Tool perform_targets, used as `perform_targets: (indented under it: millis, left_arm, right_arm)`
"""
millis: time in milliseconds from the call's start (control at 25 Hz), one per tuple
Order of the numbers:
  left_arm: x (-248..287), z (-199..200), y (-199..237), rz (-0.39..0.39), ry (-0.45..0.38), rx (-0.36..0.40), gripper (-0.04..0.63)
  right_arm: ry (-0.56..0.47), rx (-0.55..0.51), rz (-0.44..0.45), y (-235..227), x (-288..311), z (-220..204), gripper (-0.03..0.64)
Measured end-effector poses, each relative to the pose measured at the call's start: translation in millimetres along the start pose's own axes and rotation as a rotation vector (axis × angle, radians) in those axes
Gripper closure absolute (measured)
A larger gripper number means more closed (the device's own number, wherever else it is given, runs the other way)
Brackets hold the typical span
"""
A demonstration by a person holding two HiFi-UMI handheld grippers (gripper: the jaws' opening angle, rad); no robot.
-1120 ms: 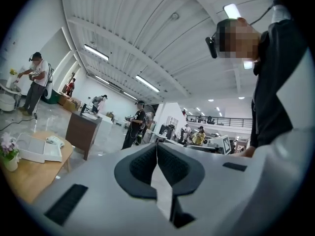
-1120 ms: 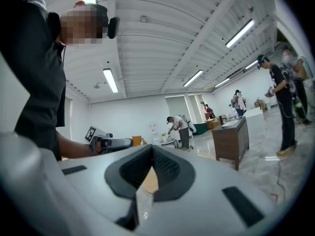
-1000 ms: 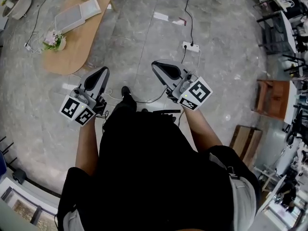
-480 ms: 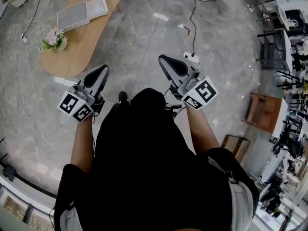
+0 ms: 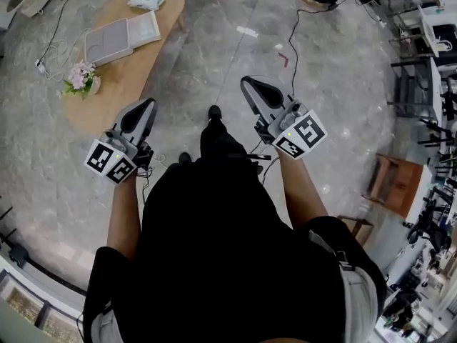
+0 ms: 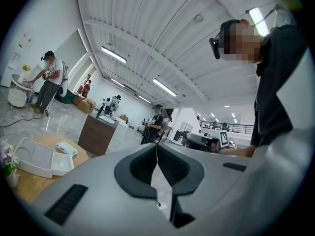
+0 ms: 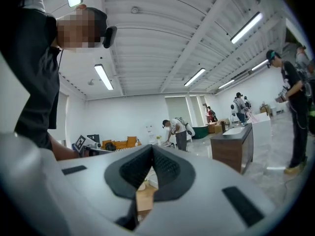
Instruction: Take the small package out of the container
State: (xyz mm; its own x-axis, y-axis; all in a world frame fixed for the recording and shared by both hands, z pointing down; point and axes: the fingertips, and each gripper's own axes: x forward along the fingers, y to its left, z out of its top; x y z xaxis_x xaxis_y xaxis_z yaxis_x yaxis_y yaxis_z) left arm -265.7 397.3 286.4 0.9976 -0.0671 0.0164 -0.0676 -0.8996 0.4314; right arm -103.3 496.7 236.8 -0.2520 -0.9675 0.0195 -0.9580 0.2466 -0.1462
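Observation:
A low oval wooden table stands ahead on the left. On it lies an open white container and, beyond it, a small white package. The container and the package also show at the lower left of the left gripper view. My left gripper is held in the air near the table's near end, jaws shut and empty. My right gripper is held up over the floor to the right, also shut with nothing in it. Both point forward at chest height.
A small pot of pink flowers sits on the table's left edge. Cables and a power strip lie on the grey floor ahead. Wooden furniture stands at the right. Other people work at a brown counter further off.
The view has shifted forward: the table and floor have slid down toward me. My foot has stepped ahead. Both grippers stay shut and hold their place in front of my body.

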Motion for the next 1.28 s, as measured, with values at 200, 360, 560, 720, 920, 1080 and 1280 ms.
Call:
perform_targets:
  millis: [200, 360, 560, 720, 920, 1080, 1280]
  left_arm:
    - [60, 31, 19, 0.051, -0.012, 0.038, 0.578]
    - [103, 53, 25, 0.068, -0.003, 0.072, 0.578]
    - [144, 65, 49, 0.111, 0.005, 0.073, 0.578]
    - [171, 79, 66, 0.146, -0.034, 0.043, 0.578]
    - [200, 100, 91, 0.192, -0.052, 0.093, 0.578]
    - [199, 103, 127, 0.259, -0.009, 0.103, 0.578]
    - [184, 109, 200, 0.372, 0.034, 0.109, 0.578]
  right_arm:
    - [-0.035, -0.003, 0.060, -63, 20, 23, 0.604]
    - [-0.039, 0.018, 0.097, -110, 33, 31, 0.604]
    - [-0.036, 0.034, 0.151, -155, 58, 38, 0.604]
    - [-0.019, 0.054, 0.202, -182, 75, 34, 0.605]
    - [0.004, 0.086, 0.248, -215, 95, 24, 0.604]
    - [0.033, 0.130, 0.277, -230, 126, 9, 0.604]
    - [0.104, 0.156, 0.324, -239, 188, -18, 0.604]
